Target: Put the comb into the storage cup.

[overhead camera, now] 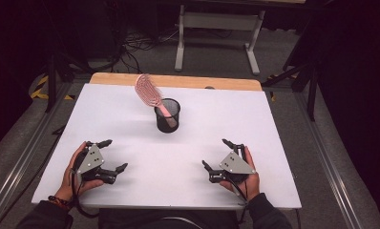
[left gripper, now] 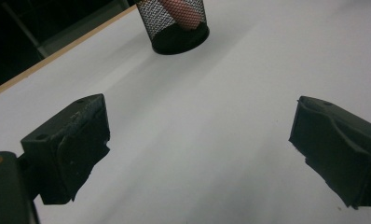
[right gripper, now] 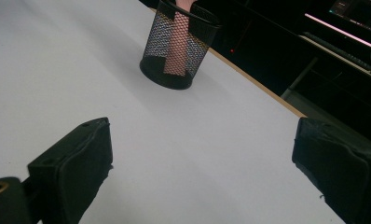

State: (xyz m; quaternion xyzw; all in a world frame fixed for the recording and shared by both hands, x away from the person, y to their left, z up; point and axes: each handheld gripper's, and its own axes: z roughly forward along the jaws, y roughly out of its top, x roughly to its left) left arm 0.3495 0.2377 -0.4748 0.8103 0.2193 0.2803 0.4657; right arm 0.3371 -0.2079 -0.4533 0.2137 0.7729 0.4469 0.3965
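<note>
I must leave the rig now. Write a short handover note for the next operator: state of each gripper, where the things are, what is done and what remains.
Left gripper: open, holds nothing, rests low at the near left of the white table.
Right gripper: open, holds nothing, at the near right.
Things: the pink hairbrush stands handle-down in the black mesh cup, its bristle head leaning out to the left over the rim. The cup is upright near the table's middle, towards the far edge.
Done: nothing is gripped; both grippers are well apart from the cup.
Left: probably to reach for the brush or cup; no approach has begun.
</note>
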